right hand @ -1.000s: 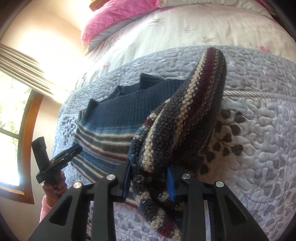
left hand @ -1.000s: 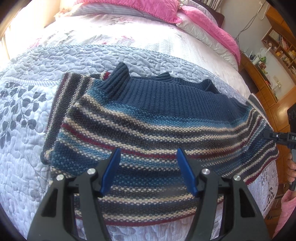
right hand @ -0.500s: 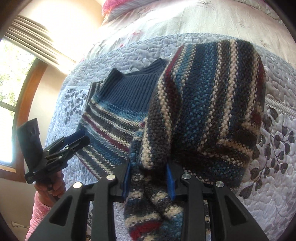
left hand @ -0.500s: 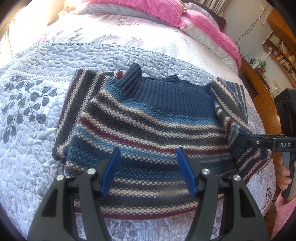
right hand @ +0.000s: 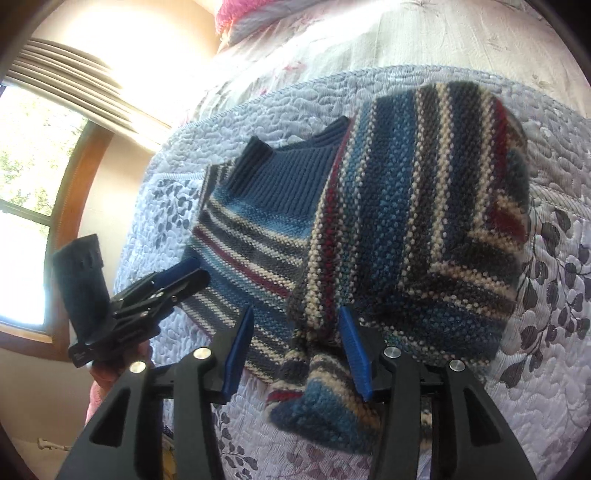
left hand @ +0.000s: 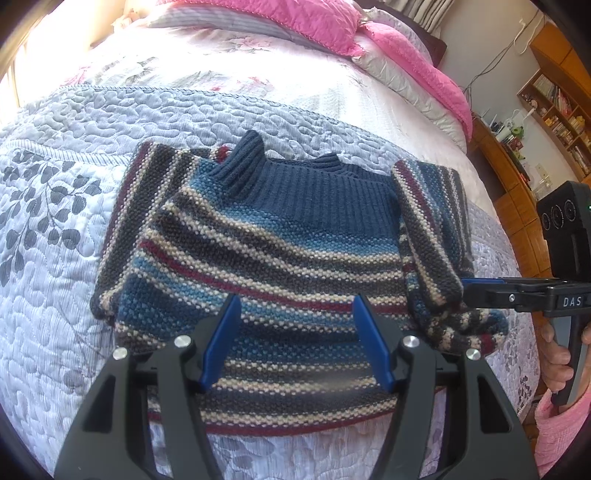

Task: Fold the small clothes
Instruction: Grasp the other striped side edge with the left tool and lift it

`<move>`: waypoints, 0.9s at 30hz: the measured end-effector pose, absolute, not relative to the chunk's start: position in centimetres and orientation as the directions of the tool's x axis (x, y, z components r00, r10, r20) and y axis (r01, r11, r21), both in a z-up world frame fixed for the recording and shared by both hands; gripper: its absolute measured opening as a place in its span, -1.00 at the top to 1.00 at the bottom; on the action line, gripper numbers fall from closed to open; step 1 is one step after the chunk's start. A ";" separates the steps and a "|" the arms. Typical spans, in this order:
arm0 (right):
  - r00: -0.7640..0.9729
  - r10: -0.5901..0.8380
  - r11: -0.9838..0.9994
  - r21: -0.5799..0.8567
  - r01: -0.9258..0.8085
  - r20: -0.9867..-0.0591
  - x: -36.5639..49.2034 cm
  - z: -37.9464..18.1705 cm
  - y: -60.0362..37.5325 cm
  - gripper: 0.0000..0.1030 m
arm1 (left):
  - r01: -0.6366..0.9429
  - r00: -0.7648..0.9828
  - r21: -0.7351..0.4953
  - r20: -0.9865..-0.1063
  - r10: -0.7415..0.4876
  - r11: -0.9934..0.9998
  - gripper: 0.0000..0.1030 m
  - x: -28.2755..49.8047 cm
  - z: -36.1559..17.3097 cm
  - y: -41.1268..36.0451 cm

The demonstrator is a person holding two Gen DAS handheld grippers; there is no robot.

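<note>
Striped knit sweater [left hand: 280, 258] laid flat on quilted bedspread [left hand: 55, 229], centre of the left wrist view, navy ribbed collar [left hand: 295, 184] toward the top of the frame. One sleeve [left hand: 129, 221] folded along the garment's left edge in the picture; other sleeve [right hand: 406, 221] folded inward over the body, filling the centre right of the right wrist view, cuff [right hand: 325, 406] drooping toward the lower centre.

Left gripper [left hand: 295, 343] at lower centre of its view, above the sweater's lower half, blue pads spread wide, nothing between them. Contact with the knit: cannot be told.

Right gripper [right hand: 295, 354] at lower centre of its view, blue pads apart, folded sleeve fabric lying between them close to the right pad; no clamping visible. In the left wrist view, same tool entering from the right edge, tip just beside the folded sleeve, held by a hand [left hand: 557, 354] with a pink cuff.

Pink pillows [left hand: 332, 22] at top of frame; wooden shelving [left hand: 554, 110] at upper right.
</note>
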State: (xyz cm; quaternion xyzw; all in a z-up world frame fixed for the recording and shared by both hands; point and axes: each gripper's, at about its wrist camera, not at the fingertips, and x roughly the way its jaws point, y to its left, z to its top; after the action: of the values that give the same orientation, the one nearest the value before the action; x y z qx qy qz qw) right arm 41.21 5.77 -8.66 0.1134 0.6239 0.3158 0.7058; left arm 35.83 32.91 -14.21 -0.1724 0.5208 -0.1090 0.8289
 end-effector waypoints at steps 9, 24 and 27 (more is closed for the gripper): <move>0.147 0.412 0.900 0.376 -0.222 -0.899 38.8 -8.3 -4.7 0.04 | 0.053 0.345 -0.532 -0.785 -0.515 0.845 -0.25 38.6 -14.3 26.6; 0.069 0.455 0.887 0.446 -0.116 -0.888 37.3 -16.4 -10.9 0.04 | 0.023 0.251 -0.603 -0.769 -0.588 0.798 -0.16 42.6 -17.9 20.6; 0.064 0.451 0.888 0.442 -0.126 -0.890 37.1 -16.7 -10.6 0.04 | 0.005 0.248 -0.616 -0.762 -0.598 0.787 -0.16 42.9 -18.4 20.2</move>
State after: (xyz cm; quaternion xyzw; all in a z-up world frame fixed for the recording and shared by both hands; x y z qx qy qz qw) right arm 37.14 -10.59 -16.74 0.1244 0.6541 0.2008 0.7186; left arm 42.93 20.20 -18.38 -0.2562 0.5789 -0.2017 0.7474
